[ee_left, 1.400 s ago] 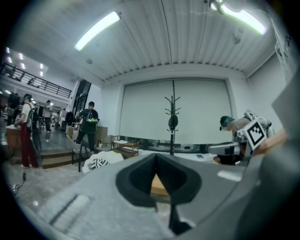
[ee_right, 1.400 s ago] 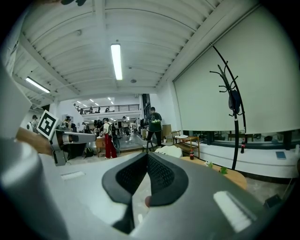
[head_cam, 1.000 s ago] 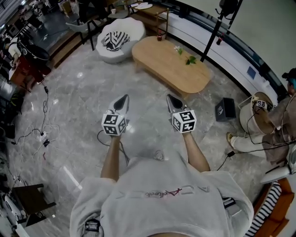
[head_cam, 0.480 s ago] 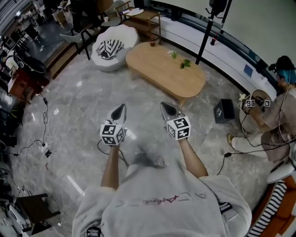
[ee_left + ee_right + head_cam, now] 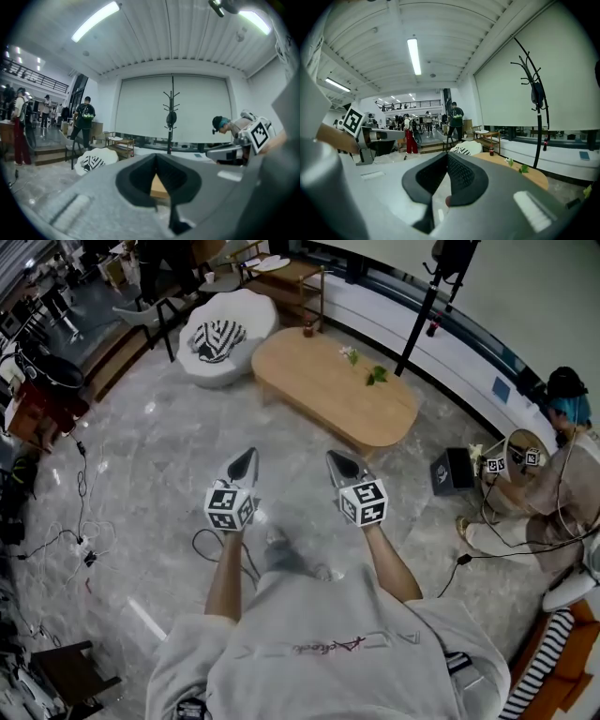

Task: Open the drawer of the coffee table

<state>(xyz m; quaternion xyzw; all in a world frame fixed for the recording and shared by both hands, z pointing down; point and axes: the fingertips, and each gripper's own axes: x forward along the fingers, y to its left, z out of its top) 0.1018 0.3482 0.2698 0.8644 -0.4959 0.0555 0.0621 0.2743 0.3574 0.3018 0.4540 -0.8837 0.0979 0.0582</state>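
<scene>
Head view: the left hand-held gripper point(image 5: 246, 457) and right hand-held gripper point(image 5: 337, 461) aim at the oval wooden bench point(image 5: 319, 381), well apart from it, and no drawer shows. Left gripper view: jaws together, empty. Right gripper view: likewise, probably because no handle is within reach yet.

Matt wooden coffee table point(image 5: 335, 385) on a glossy marble-look floor point(image 5: 150, 484).
</scene>
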